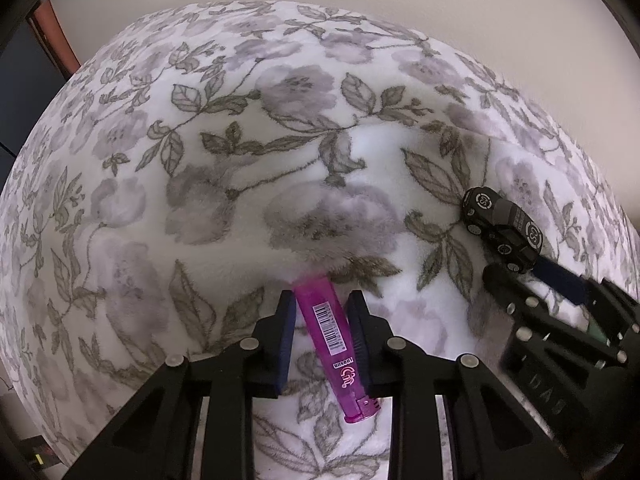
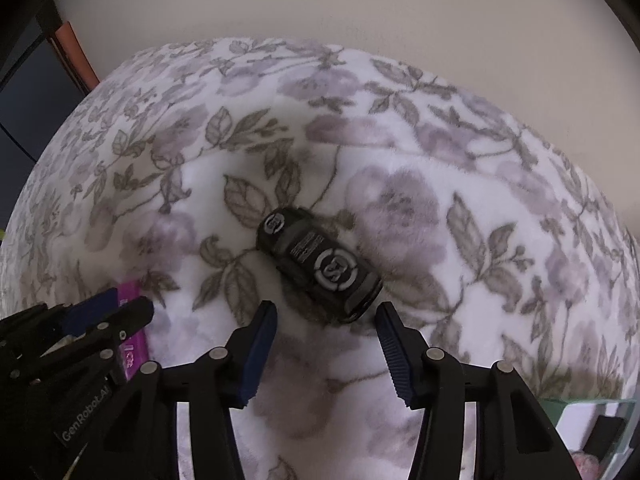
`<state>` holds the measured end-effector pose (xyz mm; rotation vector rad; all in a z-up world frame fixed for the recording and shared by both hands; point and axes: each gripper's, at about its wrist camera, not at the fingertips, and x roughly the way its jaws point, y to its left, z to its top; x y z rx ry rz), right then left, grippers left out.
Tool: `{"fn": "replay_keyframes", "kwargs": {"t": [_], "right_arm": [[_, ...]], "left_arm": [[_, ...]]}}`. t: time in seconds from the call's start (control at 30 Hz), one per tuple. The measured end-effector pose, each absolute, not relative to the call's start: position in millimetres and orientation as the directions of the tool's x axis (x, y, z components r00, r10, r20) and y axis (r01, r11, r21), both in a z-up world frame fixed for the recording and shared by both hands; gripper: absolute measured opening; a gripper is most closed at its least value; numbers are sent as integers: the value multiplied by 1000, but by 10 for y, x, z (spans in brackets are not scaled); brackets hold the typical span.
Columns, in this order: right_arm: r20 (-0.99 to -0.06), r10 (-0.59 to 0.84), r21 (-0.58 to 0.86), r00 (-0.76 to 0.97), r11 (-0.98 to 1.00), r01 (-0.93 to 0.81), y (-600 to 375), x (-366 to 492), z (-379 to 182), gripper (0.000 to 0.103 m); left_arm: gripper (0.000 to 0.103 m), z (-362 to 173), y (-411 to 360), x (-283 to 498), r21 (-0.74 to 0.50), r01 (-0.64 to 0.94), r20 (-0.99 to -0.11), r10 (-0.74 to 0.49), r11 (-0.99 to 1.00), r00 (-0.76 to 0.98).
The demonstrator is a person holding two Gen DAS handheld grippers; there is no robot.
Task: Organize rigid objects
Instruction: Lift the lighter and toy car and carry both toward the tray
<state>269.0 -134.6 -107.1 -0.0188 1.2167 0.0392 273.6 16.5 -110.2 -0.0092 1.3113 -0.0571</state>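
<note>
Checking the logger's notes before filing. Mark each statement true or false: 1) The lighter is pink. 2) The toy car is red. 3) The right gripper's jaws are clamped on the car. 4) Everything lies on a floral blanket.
1) True: the pink lighter sits between the left gripper's jaws.
2) False: the toy car is black with white round emblems.
3) False: the right gripper has its jaws apart, just short of the car, not touching it.
4) True: both rest on the floral blanket.
</note>
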Motion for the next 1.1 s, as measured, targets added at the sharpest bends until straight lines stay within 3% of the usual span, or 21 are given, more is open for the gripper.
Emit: {"fn": "replay_keyframes", "kwargs": {"t": [0.17, 0.27, 0.5, 0.97, 1.1], "right_arm": [[-924, -11, -53, 383, 994, -98, -1313, 2743, -989, 56], [-916, 1, -59, 402, 989, -137, -1254, 2820, -971, 67], [-913, -11, -79, 407, 985, -151, -1158, 2941, -1051, 67], [-932, 128, 85, 340, 986, -140, -1199, 2792, -1027, 56], [-937, 85, 38, 339, 989, -142, -1139, 2832, -1035, 51]], "left_arm": [[28, -1104, 156, 2736, -28, 40, -966, -38, 999, 257], [28, -1100, 160, 2736, -31, 36, -966, -39, 999, 256], [28, -1100, 161, 2739, -34, 35, -965, -42, 999, 258], [28, -1096, 175, 2739, -39, 39, -965, -48, 998, 258], [28, -1096, 174, 2730, -28, 47, -965, -39, 998, 261]]}}
